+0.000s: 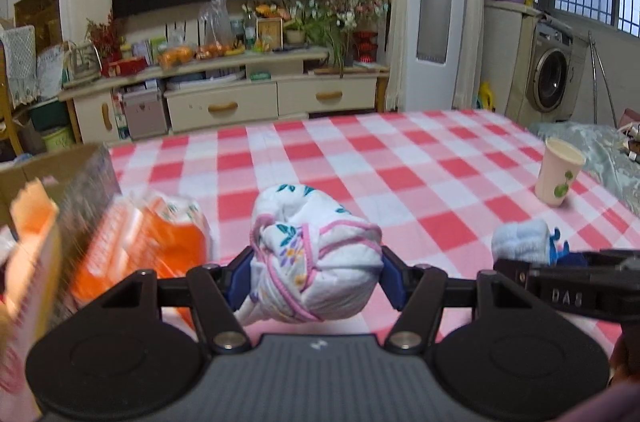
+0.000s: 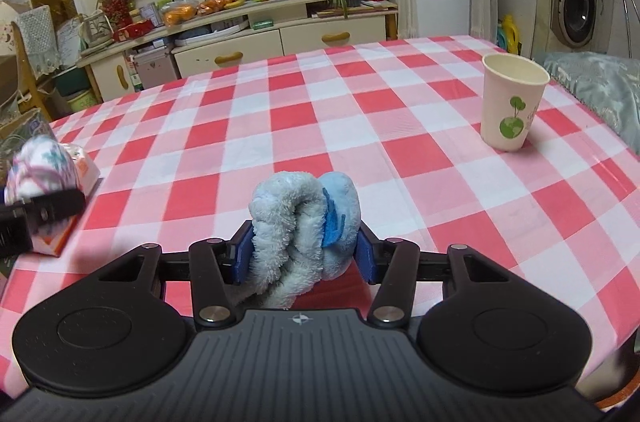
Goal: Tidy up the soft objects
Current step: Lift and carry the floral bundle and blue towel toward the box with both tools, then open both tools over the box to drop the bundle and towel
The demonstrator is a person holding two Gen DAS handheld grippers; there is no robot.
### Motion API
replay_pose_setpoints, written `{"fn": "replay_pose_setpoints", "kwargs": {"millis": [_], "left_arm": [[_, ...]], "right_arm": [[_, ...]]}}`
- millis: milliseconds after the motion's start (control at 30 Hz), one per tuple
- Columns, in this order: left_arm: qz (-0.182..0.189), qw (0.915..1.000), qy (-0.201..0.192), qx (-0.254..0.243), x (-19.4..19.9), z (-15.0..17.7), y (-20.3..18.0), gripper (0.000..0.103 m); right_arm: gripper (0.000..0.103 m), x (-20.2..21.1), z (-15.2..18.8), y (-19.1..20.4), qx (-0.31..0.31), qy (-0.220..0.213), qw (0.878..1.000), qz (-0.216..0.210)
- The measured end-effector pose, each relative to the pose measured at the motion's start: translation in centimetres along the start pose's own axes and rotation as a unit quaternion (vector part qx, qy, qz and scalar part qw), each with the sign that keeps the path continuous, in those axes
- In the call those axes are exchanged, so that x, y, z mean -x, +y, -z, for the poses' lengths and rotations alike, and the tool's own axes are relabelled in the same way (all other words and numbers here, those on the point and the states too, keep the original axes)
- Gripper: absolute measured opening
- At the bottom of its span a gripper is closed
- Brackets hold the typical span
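In the left wrist view my left gripper (image 1: 316, 268) is shut on a rolled white cloth with floral print and pink trim (image 1: 316, 242), held above the red-and-white checked tablecloth (image 1: 400, 158). In the right wrist view my right gripper (image 2: 306, 250) is shut on a knotted light-blue fluffy towel (image 2: 300, 222), its blue pads pressing on both sides. That towel (image 1: 520, 240) and the right gripper's black fingers (image 1: 560, 272) show at the right of the left view. The floral cloth (image 2: 40, 166) appears at the far left of the right view.
An orange-and-white package (image 1: 152, 242) and a cardboard box (image 1: 52, 174) lie at the table's left, blurred. A paper cup with a green print (image 2: 512, 102) stands upright at the right. A grey-green cushion (image 2: 600, 90) lies past the right edge. A cabinet stands behind.
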State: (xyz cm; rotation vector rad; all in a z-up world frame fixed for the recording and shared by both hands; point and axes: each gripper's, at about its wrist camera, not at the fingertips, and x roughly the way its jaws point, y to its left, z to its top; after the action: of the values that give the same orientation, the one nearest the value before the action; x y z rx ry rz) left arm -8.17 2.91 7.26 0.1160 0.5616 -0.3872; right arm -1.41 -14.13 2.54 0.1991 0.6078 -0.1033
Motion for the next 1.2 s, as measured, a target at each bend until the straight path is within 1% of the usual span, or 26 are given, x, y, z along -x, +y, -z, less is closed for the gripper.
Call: {"fn": "replay_pose_setpoints", "kwargs": {"millis": [167,333,433,567,867,1200], "left_arm": [[-0.014,0.9995,-0.028,0.0,1.5,-1.8,1.5,0.063],[-0.035,0.9979,-0.054,-0.001,3.0,-3.1,3.1,0.063],[-0.043,0.997,-0.064,0.009,3.7,-3.8,4.6,0.063],[-0.068,0.9946,-0.076,0.017,4.3,-4.4,6.4,0.063],[-0.111,0.9885,-0.087,0.054,4.9,-5.4,10.8,0.063],[-0.146,0.9801,-0.079,0.108,4.3,-5.8,16.3,0.063]], "right_arm": [[0.063,1.0,-0.8,1.6,0.024,-0.015,1.0,0.001],[0.063,1.8,-1.9,3.6,0.045,-0.027,0.999,-0.008],[0.063,2.2,-2.5,4.9,0.058,-0.034,0.998,-0.017],[0.063,2.7,-3.1,6.9,0.084,-0.044,0.995,-0.028],[0.063,2.9,-5.0,12.1,0.127,-0.06,0.987,-0.073],[0.063,2.7,-7.6,19.4,0.171,-0.084,0.971,-0.141]]}}
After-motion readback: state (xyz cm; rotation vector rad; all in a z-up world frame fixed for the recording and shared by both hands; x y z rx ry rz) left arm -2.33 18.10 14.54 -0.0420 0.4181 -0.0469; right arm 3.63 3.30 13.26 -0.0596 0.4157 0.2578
